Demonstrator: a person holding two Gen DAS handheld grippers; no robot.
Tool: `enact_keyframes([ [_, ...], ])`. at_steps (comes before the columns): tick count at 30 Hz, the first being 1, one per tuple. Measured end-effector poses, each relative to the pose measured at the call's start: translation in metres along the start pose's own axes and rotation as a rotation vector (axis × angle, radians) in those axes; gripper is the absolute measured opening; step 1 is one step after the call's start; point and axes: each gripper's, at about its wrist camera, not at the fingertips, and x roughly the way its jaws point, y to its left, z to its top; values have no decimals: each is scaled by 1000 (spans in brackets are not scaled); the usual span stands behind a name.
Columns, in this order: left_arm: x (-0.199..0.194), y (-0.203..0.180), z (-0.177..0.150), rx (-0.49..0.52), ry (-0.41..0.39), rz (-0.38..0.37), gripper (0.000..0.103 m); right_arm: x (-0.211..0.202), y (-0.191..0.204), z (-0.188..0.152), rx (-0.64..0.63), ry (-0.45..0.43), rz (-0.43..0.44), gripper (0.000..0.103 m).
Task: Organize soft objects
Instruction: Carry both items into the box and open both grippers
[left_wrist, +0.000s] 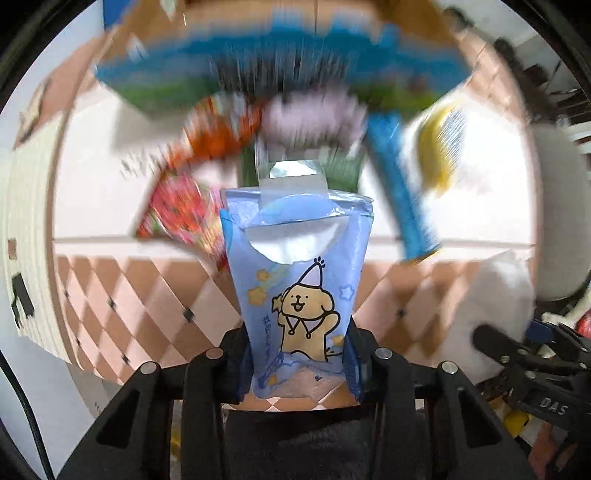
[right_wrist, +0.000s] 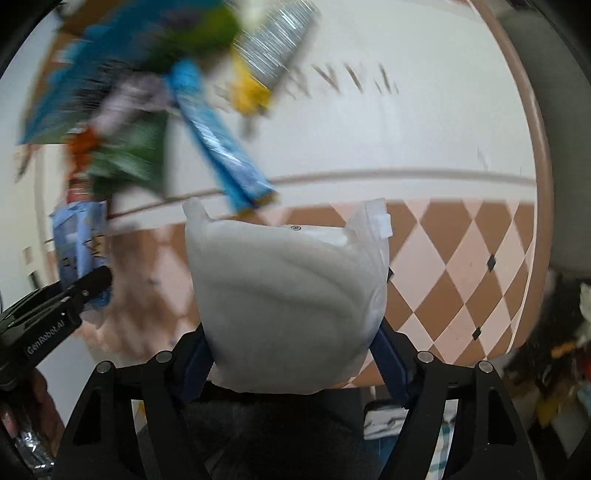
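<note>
Here both grippers carry soft packs, lifted clear of the counter (right_wrist: 424, 122), w/ the rest of the pile left behind.

Left gripper (left_wrist: 297, 363): jaws clenched on the lower end of a tissue pack (left_wrist: 295, 280), pinching it in so the middle narrows. Thin blue plastic film, glossy, crinkled at the squeeze; cartoon dog printed on the front, round peel flap up top w/ white tissue showing thru. Held by its end prob. so it hangs free and can be dropped in lengthwise.

Right gripper (right_wrist: 293, 356): jaws set wide but grasping a white pad pack (right_wrist: 288, 295), bulging between them. Puffy, pillow-like, matte white wrap, soft folds across the face, two pointed corners on top, small tape tab on one. Wide hold suits the bulk; squeezing harder would just flatten it.

Counter: round, cream middle, pink-and-brown diamond pattern around the edge. Pile sits toward the far edge, blurred: blue tube (right_wrist: 218, 140), yellow packet (left_wrist: 443, 147), red-orange wrappers (left_wrist: 177, 206), a big blue-green bag (left_wrist: 258, 66). Mostly shiny film. Can't tell more thru the blur.

Woven cream basket (left_wrist: 29, 236) off the counter's left edge, ribbed sides; likely where the soft stuff goes.
</note>
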Motion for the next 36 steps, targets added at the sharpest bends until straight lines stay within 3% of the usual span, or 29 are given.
enact_keyframes([
  [4,-89,11,40,27,-145,-49,36,-80,17,7,-73,-119,69,79],
  [9,-112,20,120,66,-217,-63,36,-158,61,56,-159,-236,124,79],
  [12,-107,28,183,70,-195,-48,37,-181,99,113,-195,-300,92,79],
  [16,-59,58,264,57,-83,-83,38,-167,141,189,-219,-299,41,79],
  [19,-29,61,299,55,-21,-86,38,-137,157,247,-226,-254,23,79],
  [23,8,66,333,64,77,-134,38,-96,172,293,-227,-201,-31,79],
  [28,40,65,360,88,153,-142,39,-57,180,333,-222,-148,-87,79],
  [36,65,57,376,99,202,-149,41,-31,182,386,-209,-112,-141,80],
])
